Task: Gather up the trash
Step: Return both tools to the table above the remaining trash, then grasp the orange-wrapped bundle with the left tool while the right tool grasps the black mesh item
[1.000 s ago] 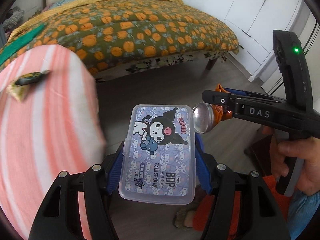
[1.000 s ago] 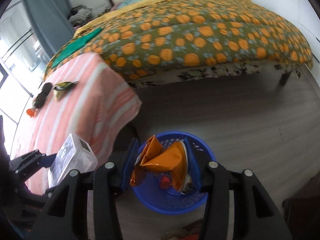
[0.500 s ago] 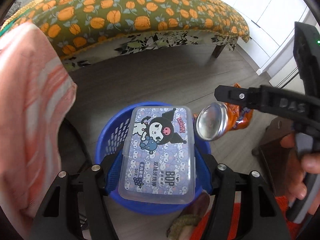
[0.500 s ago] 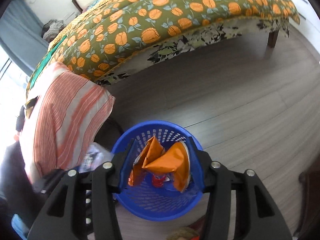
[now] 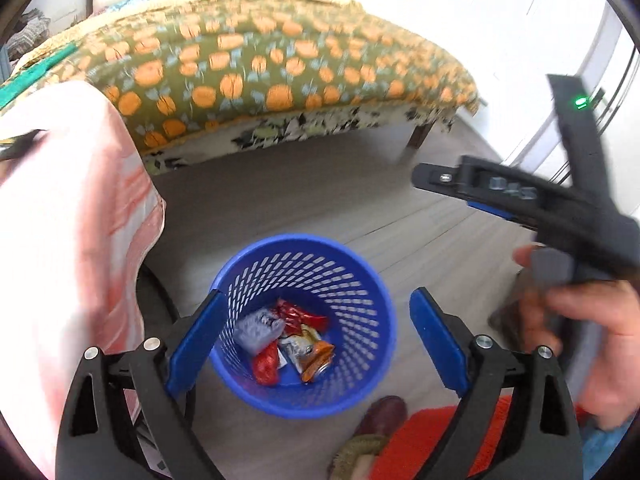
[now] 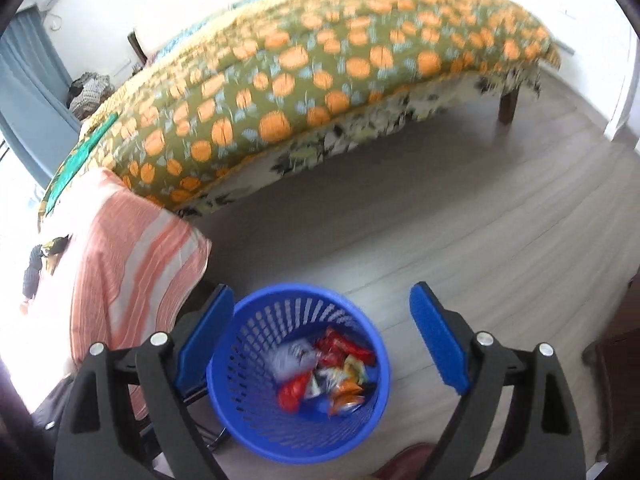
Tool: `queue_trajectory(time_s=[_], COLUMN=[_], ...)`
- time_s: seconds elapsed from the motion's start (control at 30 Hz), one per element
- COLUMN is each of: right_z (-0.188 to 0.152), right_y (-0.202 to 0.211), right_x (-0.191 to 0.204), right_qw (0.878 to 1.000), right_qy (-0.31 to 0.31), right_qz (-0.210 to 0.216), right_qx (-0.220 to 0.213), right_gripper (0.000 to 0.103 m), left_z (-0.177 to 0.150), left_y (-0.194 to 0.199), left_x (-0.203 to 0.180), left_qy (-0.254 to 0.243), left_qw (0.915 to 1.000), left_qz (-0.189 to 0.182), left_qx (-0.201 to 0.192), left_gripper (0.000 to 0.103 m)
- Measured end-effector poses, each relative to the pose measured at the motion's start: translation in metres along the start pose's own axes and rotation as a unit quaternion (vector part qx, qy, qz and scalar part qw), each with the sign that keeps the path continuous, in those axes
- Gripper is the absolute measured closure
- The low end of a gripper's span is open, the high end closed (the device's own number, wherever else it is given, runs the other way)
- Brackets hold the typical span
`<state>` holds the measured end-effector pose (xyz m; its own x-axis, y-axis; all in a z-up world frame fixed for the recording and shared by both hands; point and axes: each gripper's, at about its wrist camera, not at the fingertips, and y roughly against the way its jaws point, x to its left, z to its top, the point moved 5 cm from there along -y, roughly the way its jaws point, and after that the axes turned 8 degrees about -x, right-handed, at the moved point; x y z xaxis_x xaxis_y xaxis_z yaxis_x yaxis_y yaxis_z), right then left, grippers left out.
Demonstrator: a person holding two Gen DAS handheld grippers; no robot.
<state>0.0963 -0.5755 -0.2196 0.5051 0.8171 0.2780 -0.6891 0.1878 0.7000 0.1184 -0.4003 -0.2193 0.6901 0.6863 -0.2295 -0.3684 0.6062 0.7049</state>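
Orange-flowered green quilt covers the bed (image 6: 320, 72) across the upper half of both views, and a pink-striped cloth (image 6: 132, 248) drapes at the left. On the pale wood floor (image 6: 460, 240), low in the centre of each frame, stands the blue mesh basket (image 5: 360, 292). In it lie the clear plastic box (image 5: 258, 330), red wrappers (image 5: 266, 364) and an orange snack bag (image 5: 316, 354). The left gripper (image 5: 310, 332) hangs over the basket, its jaws just spread wide and holding nothing. The right gripper (image 6: 320, 336) likewise has just opened wide, empty, above the basket; a hand (image 5: 592, 344) grips its handle at the right of the left view.
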Motion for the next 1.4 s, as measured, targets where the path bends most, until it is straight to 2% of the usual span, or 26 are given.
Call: queue_trajectory(time_s=[0.1,0.23,0.4,0.67,0.87,1.1,1.27,1.4], right_z=[0.004,-0.002,-0.033,-0.088,-0.106,-0.114,-0.129,-0.137], right_y=[0.021,0.041,0.063,0.086,0.086,0.056,0.03,0.013], right_x=[0.015,0.043,0.097,0.215,0.311,0.403,0.435,0.438], right_qw=[0.999,0.993,0.986,0.966,0.945,0.926,0.922,0.924], right_qy=[0.026,0.074,0.121,0.22,0.282,0.337,0.35,0.346], right_qz=[-0.003,-0.003,0.028,0.098,0.151,0.163,0.166,0.165], right_qx=[-0.045,-0.09,-0.107,-0.09,-0.069,-0.037,-0.005,0.013], right_gripper=[0.015,0.015,0.015,0.015,0.015,0.015,0.015,0.015], left_z=[0.0,-0.005,-0.018,-0.04,-0.049,-0.05,-0.037,-0.017], left_y=[0.039,0.085,0.139,0.207,0.243,0.264,0.261,0.252], left_x=[0.005,0.027,0.082,0.185,0.26,0.333,0.368,0.392], left_qy=[-0.002,-0.004,0.024,0.056,0.082,0.117,0.127,0.14], left_qw=[0.9998,0.9989,0.9964,0.9862,0.976,0.9641,0.9603,0.9576], left_qz=[-0.004,0.012,0.055,0.139,0.187,0.227,0.238,0.241], left_qx=[-0.021,-0.044,-0.06,-0.071,-0.075,-0.072,-0.07,-0.074], left_gripper=[0.01,0.009,0.009,0.008,0.008,0.008,0.008,0.008])
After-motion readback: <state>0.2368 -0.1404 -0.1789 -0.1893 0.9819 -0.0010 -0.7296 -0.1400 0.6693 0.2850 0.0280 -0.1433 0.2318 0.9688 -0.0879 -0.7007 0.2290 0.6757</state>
